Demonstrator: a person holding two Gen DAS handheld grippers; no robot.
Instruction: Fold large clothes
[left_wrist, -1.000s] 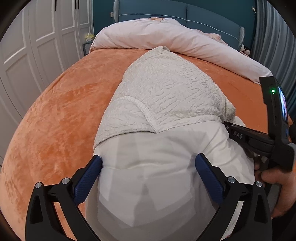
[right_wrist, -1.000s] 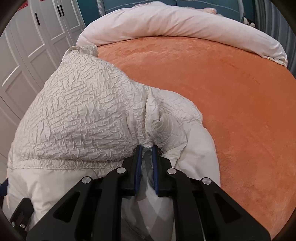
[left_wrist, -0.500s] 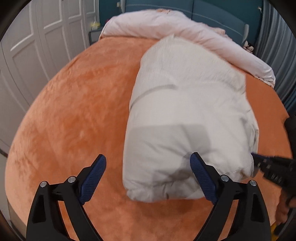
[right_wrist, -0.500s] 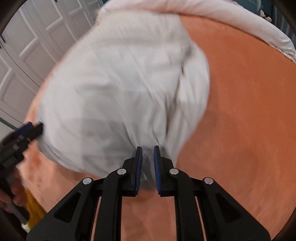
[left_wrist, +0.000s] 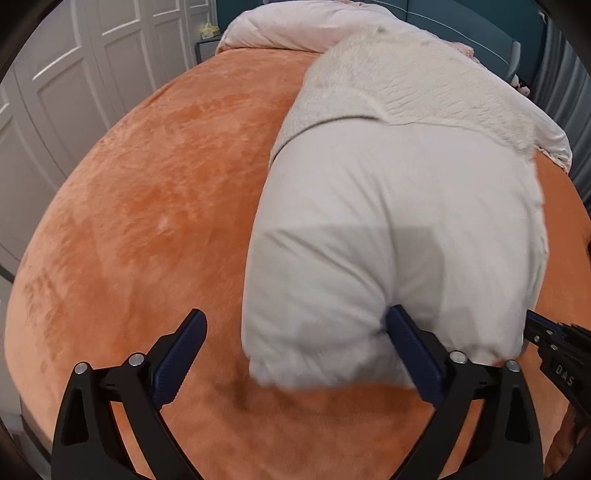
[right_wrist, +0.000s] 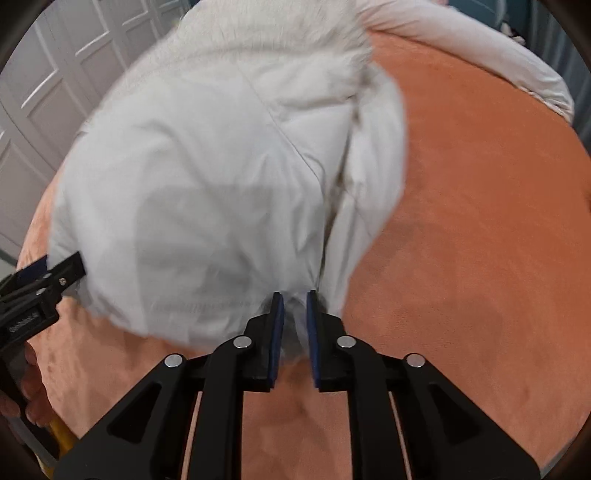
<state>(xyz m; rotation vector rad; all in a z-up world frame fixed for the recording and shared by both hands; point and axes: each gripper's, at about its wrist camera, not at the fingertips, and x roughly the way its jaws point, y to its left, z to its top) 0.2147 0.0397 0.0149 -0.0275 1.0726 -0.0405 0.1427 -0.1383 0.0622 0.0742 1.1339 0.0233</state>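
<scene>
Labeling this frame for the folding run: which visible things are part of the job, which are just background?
In the job:
white padded jacket
right gripper, shut on the jacket's near edge
left gripper, open, one finger against the jacket
orange bedspread, the work surface

Lying about:
rolled pale duvet
white wardrobe doors
teal headboard

- An orange plush bedspread (left_wrist: 147, 206) lies spread under and ahead of the claw.
- White panelled wardrobe doors (left_wrist: 74, 74) stand to its left.
- A pale duvet (left_wrist: 288, 29) and teal headboard (left_wrist: 480, 33) sit far ahead.
</scene>
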